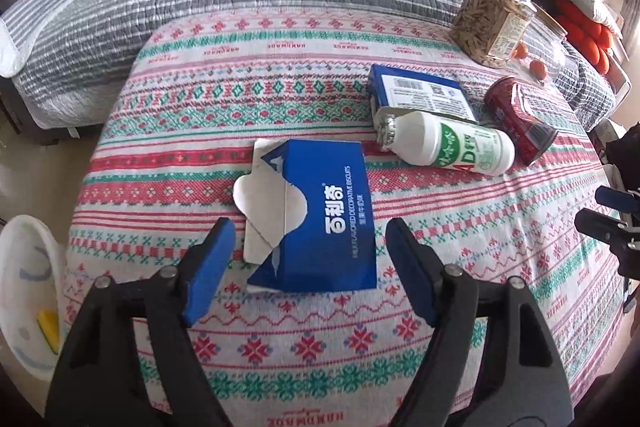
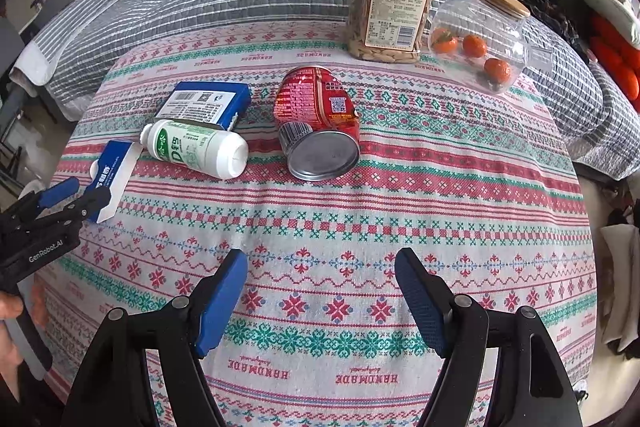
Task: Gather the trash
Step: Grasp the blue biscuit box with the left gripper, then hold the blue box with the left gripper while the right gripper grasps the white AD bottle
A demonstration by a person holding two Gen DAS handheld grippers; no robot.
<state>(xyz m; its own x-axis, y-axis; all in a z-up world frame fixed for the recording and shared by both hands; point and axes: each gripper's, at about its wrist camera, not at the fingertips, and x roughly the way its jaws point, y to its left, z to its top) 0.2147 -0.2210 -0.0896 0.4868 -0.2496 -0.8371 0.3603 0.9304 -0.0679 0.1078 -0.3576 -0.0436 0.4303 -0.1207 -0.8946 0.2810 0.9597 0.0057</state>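
Blue cardboard, the torn biscuit box (image 1: 320, 215) lies mid-frame between our left gripper (image 1: 308, 259)'s parted, untouching pads, so we should lower squarely and squeeze its long sides, right gripper (image 2: 320, 291) wide, empty.

Bare tablecloth (image 2: 320, 227) lies open in front; white bottle (image 2: 196, 149) and red can (image 2: 320, 123) crowd behind.
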